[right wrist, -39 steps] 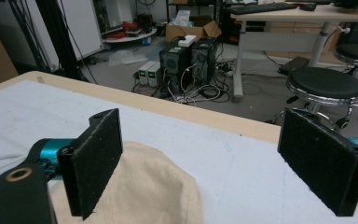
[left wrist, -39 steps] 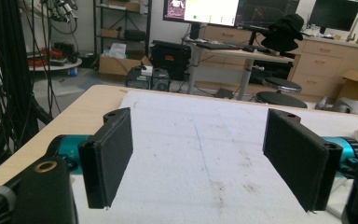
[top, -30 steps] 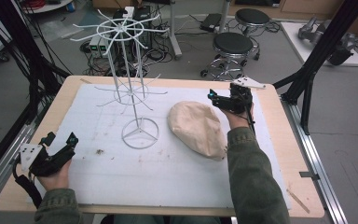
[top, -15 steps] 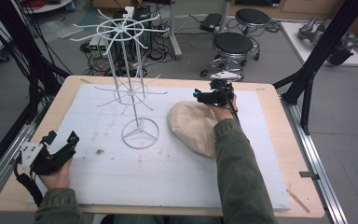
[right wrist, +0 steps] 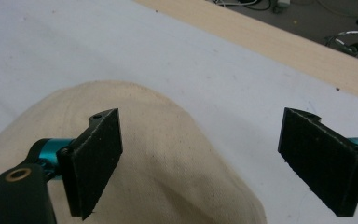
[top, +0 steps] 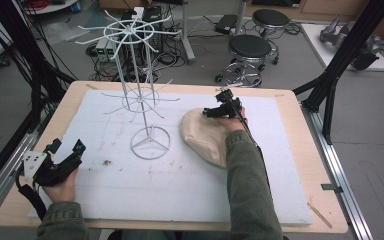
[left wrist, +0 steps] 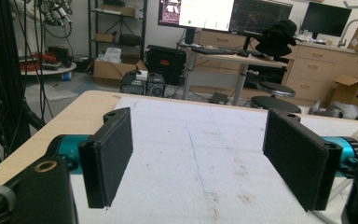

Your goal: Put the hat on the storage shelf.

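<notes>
Right gripper [top: 219, 111], jaws spread, poised over the far edge of the cream cap [top: 205, 136] lying beside the wire stand [top: 139, 95]; the brim edge is best straddled before closing.

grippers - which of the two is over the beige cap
The right gripper: its open jaws hover at the far edge of the beige cap, beside the white wire rack. The left gripper sits open near the table's front left corner, far from the cap.

Grey floor with two black stools [top: 250, 47], cables, monitors [left wrist: 223, 14] and wooden cabinets behind.
</notes>
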The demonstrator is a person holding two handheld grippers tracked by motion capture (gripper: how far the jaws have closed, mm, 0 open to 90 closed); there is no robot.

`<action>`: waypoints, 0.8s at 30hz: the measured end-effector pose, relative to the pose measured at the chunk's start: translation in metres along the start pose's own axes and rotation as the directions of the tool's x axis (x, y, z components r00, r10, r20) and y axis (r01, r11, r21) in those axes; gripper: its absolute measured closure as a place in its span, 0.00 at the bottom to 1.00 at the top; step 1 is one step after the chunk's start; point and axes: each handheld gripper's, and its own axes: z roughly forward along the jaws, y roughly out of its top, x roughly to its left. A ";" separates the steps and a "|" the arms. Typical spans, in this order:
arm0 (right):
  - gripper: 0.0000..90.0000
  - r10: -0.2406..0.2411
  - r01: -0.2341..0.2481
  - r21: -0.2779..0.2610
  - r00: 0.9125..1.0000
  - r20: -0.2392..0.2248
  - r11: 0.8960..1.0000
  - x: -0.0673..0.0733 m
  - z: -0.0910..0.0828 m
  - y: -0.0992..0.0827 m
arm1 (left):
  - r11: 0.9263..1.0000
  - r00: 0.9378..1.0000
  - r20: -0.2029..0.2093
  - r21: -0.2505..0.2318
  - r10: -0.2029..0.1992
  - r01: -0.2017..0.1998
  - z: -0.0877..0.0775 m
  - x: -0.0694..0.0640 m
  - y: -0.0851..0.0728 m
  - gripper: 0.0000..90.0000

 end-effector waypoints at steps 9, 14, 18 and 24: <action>0.15 -0.032 0.033 0.075 0.999 -0.019 0.997 -0.001 0.006 -0.008 | 1.000 1.000 0.001 -0.002 -0.002 0.002 0.000 0.000 0.000 0.27; 0.15 -0.007 0.009 0.105 1.000 -0.021 0.994 -0.006 0.009 -0.015 | 1.000 1.000 0.003 0.002 0.004 -0.004 0.000 -0.001 0.000 0.27; 0.17 -0.012 0.017 0.125 0.999 -0.037 0.992 -0.007 0.011 -0.018 | 1.000 1.000 0.002 0.001 0.001 -0.001 0.000 -0.001 0.000 0.27; 0.38 -0.038 0.051 0.150 0.996 -0.087 0.987 -0.007 0.012 -0.027 | 1.000 1.000 0.003 0.001 0.004 -0.004 0.000 -0.001 0.000 0.27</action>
